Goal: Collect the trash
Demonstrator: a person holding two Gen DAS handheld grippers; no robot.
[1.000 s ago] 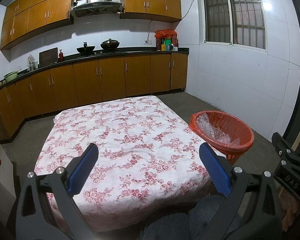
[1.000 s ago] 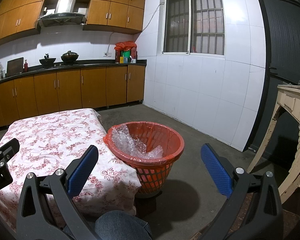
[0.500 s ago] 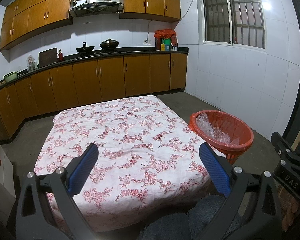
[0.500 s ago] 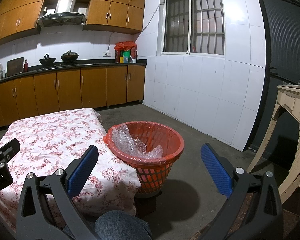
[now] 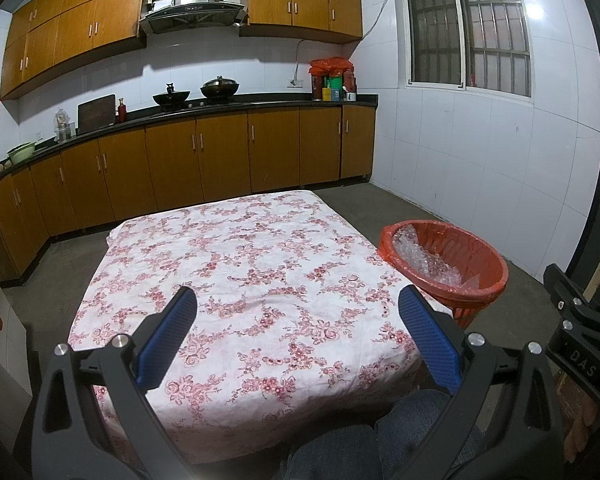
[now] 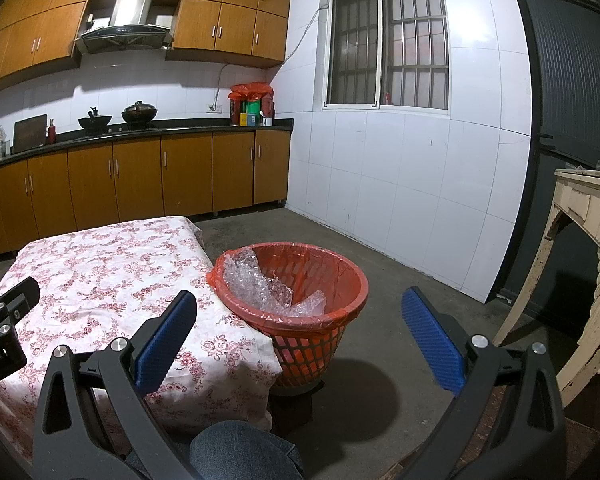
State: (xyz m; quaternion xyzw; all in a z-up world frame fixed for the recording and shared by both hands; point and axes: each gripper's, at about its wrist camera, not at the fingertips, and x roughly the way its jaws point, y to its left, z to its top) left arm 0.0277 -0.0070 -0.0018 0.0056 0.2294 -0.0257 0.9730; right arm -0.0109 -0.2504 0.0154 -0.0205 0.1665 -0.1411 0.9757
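Observation:
An orange mesh trash basket (image 5: 476,280) (image 6: 312,340) with an orange liner stands on the floor at the table's right side. Crumpled clear bubble wrap (image 5: 422,258) (image 6: 260,284) lies inside it. The low table wears a white cloth with red flowers (image 5: 240,280) (image 6: 100,272), and nothing lies on the cloth. My left gripper (image 5: 298,334) hovers open over the table's near edge. My right gripper (image 6: 298,334) is open too, held just in front of the basket, with nothing between its blue pads.
Wooden kitchen cabinets (image 5: 220,160) and a dark counter with woks (image 5: 196,94) run along the far wall. A worn cream-painted table (image 6: 580,260) stands at the right. The person's denim knee (image 6: 240,452) shows below. Bare concrete floor (image 6: 400,280) surrounds the basket.

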